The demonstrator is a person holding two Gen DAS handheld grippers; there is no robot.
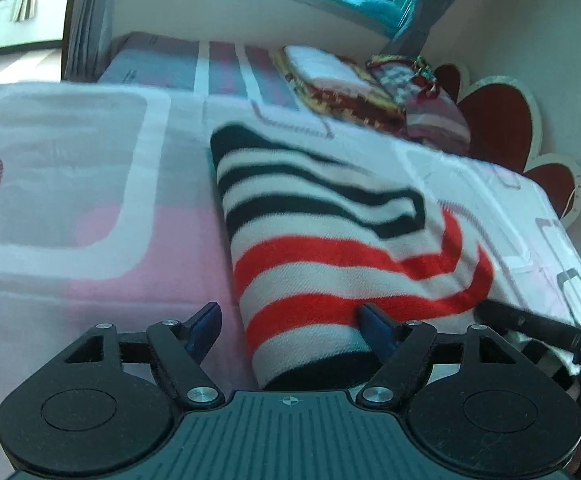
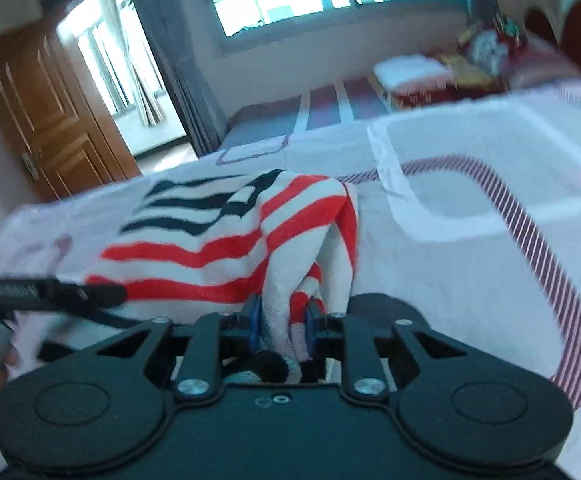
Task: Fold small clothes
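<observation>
Right tongs [image 2: 280,326] clenched on a bunched edge of the red, white and black striped knit garment [image 1: 322,240] – it lies on the pink-and-white patterned bed [image 1: 70,200]. Left tongs [image 1: 290,324] spread wide, gripping nothing.

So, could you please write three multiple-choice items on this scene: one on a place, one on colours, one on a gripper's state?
1. The striped garment lies on:
A. the bed cover
B. a chair
C. the floor

2. Its stripes are:
A. green and yellow
B. black and red on white
C. all blue

3. The right gripper is:
A. wide open, empty
B. out of view
C. closed on the garment's bunched edge

Answers: 1 A, cover shows all round it; 2 B, both views show it; 3 C, cloth sits pinched between its fingers.
</observation>
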